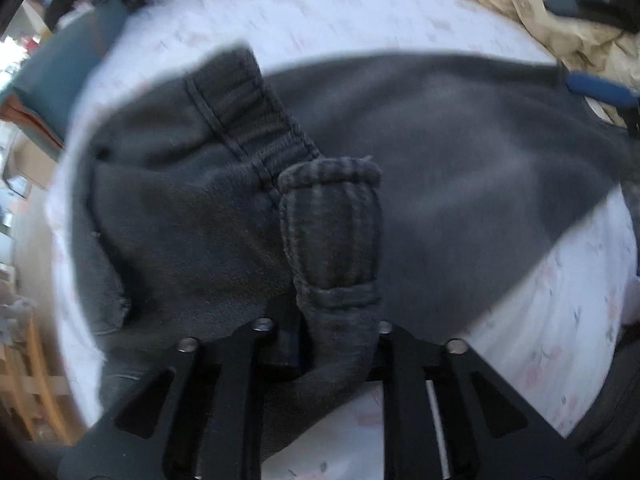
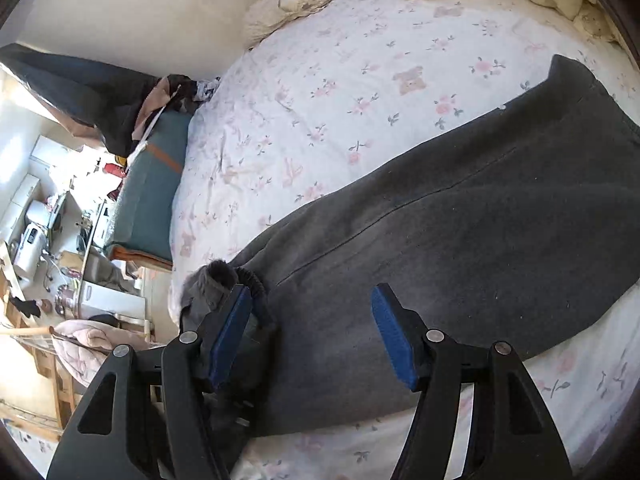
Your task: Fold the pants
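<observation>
The ribbed cuff [image 1: 332,236] of the dark grey pants [image 2: 460,232] is clamped by the left gripper [image 1: 340,336]. The right gripper [image 2: 312,336] is held wide open over the pants on the floral bed sheet [image 2: 320,92], gripping nothing.

soft cloth everywhere i look, hard matt plastic on my tools.

the pants [image 2: 460,232] are dark grey fleecy cloth, matt and slightly fuzzy, with a ribbed cuff [image 1: 332,236]; the bed [image 2: 320,100] sheet is smooth white floral cotton-like cloth; my right gripper [image 2: 312,336] is matt black plastic with shiny metal pins and blue textured pads on its fingers [image 2: 394,338].
</observation>
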Available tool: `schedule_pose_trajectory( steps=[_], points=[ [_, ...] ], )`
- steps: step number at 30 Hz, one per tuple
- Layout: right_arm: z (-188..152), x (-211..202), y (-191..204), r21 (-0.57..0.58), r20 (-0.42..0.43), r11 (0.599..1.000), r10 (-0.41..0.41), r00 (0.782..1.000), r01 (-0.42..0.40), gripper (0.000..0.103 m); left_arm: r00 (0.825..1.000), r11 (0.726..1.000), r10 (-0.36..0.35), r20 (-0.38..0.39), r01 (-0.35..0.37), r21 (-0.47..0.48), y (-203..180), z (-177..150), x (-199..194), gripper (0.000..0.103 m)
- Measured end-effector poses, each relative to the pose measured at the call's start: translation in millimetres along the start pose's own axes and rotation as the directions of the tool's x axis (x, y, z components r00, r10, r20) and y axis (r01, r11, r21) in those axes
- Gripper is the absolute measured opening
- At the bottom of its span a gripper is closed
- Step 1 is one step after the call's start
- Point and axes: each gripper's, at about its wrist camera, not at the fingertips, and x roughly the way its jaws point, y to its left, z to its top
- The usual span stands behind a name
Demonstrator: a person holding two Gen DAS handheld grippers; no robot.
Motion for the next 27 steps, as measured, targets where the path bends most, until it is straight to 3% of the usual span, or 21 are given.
schedule_pose_trajectory(
  steps=[2,3,4,8,12,15,17,19,20,21,23,24,25,26,27],
  points=[
    [-1,7,7,-0.028,-0.024,1.000,-0.006,1.000,0.005,0.066,0.995,0.995,-0.098,-0.020,0.098,-0.017,7,-2,-6,0.052],
    [-2,9,10,-0.038,-0.030,0.999,-0.010,0.999,0.009,0.066,0.988,0.988,-0.152,-0.005,0.152,-0.013,10,-3,-17,0.073],
    [-4,11,12,-0.051,-0.038,0.999,-0.013,0.999,0.011,0.066,0.985,0.985,-0.171,0.012,0.171,-0.006,13,-5,-27,0.082],
    [-15,27,27,-0.109,-0.074,0.994,-0.030,0.997,0.022,0.066,0.973,0.978,-0.209,0.096,0.210,-0.006,37,-18,-76,0.085],
    [-29,46,51,-0.220,-0.099,0.975,-0.054,0.994,0.031,0.066,0.986,0.979,-0.059,0.153,0.087,-0.184,109,-28,-89,0.085],
    [-41,62,75,-0.300,-0.152,0.954,-0.044,0.987,-0.004,0.066,0.997,0.926,0.072,0.034,-0.054,-0.373,153,-46,-59,0.085],
    [-42,77,95,-0.328,-0.186,0.944,-0.043,0.982,-0.020,0.066,0.998,0.903,0.026,-0.057,-0.048,-0.427,165,-59,-30,0.085],
    [-37,91,121,-0.374,-0.184,0.927,-0.046,0.982,-0.027,0.066,0.991,0.907,0.016,-0.135,-0.071,-0.415,162,-67,-4,0.086],
    [-34,101,135,-0.397,-0.174,0.918,-0.057,0.983,-0.017,0.066,0.990,0.910,0.033,-0.139,-0.088,-0.404,161,-69,1,0.087],
    [-29,114,146,-0.409,-0.166,0.912,-0.087,0.982,0.012,0.068,0.988,0.909,0.056,-0.142,-0.109,-0.402,162,-71,5,0.096],
    [-18,153,157,-0.409,-0.178,0.910,-0.156,0.971,0.071,0.071,0.985,0.890,0.020,-0.169,-0.094,-0.445,168,-74,12,0.098],
    [-13,168,155,-0.385,-0.199,0.921,-0.153,0.968,0.066,0.071,0.984,0.873,-0.013,-0.178,-0.075,-0.481,173,-76,12,0.098],
    [-10,180,151,-0.354,-0.228,0.935,-0.124,0.966,0.036,0.057,0.983,0.866,-0.026,-0.180,-0.068,-0.496,175,-78,11,0.098],
    [-8,193,147,-0.316,-0.273,0.949,-0.084,0.958,-0.007,0.050,0.983,0.865,-0.027,-0.182,-0.068,-0.498,176,-78,10,0.098],
    [-6,198,147,-0.314,-0.280,0.949,-0.084,0.956,-0.009,0.029,0.983,0.869,-0.020,-0.184,-0.074,-0.489,175,-79,9,0.098]
  ],
)
